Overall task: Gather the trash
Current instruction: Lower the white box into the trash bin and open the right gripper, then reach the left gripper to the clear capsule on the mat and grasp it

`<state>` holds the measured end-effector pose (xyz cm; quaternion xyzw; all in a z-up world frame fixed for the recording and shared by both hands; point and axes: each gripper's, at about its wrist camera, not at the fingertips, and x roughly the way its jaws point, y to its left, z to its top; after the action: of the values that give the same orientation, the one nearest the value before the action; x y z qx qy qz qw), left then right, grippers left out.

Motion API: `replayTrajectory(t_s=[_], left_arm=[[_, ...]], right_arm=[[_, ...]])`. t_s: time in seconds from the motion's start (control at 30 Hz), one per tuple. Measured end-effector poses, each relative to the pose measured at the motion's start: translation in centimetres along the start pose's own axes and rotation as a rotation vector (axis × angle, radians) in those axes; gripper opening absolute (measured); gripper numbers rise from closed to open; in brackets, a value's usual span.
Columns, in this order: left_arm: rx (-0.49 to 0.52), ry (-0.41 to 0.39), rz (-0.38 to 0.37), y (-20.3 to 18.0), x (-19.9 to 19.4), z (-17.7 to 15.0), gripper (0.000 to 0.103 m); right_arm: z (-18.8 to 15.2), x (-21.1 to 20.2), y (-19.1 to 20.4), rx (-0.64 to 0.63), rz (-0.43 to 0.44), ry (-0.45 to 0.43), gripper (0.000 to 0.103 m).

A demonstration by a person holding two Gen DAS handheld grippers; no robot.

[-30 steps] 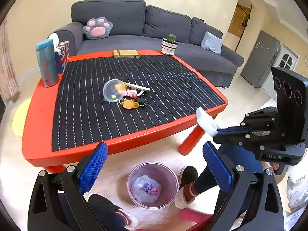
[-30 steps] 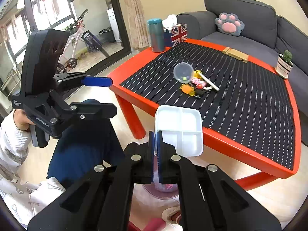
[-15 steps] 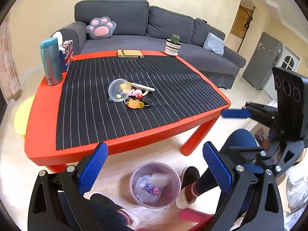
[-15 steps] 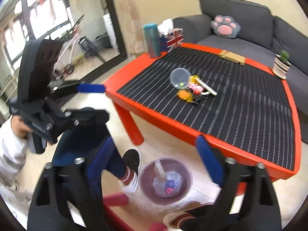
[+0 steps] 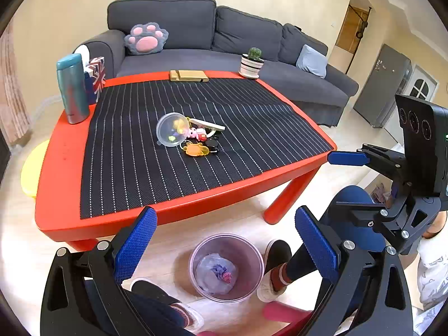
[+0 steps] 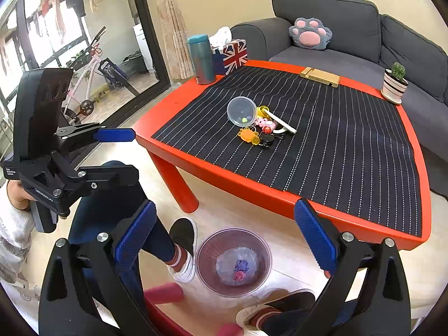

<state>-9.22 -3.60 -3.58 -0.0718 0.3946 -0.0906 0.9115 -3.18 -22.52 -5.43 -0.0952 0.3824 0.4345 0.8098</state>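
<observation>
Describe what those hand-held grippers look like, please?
Each hand-held gripper is a black angular frame with silver bolts. The left one and the right one both carry textured blue finger pads. A black box with three round lenses tops each. The person's sleeve is white, patterned.

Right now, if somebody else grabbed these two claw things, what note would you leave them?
Left claw: open, holding nothing.
Right claw: open, holding nothing, above the bin.
Trash bin: on the floor by the red table, with some scraps inside.
Left to check: the clear bowl and small toys on the striped mat; bin whatever is trash.
</observation>
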Motion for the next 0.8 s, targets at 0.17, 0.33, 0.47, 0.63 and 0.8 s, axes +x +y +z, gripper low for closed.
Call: replayTrajectory(t_s=[0.17, 0.33, 0.47, 0.63, 0.8], left_arm=[[-0.005, 0.005, 0.008, 0.4, 0.3, 0.3, 0.095], [-0.01, 0.01, 0.017, 1.0, 0.9, 1.2, 0.095], [-0.018, 0.011, 0.024, 1.8, 1.3, 2.2, 0.095], [-0.024, 0.016, 0.028, 2.7, 2.0, 3.5, 0.095], [-0.021, 0.027, 0.03, 3.5, 3.0, 4.9, 0.095]], right_arm=[[0.1, 0.1, -0.5, 0.011, -0.003, 0.001, 0.097], [0.9, 0.2, -1.4, 0.014, -0.012, 0.0, 0.097], [1.9, 0.4, -2.4, 0.024, -0.02, -0.002, 0.097], [3.4, 0.6, -3.9, 0.045, -0.032, -0.012, 0.098], [4.8, 1.0, -5.0, 0.05, -0.036, -0.014, 0.098]])
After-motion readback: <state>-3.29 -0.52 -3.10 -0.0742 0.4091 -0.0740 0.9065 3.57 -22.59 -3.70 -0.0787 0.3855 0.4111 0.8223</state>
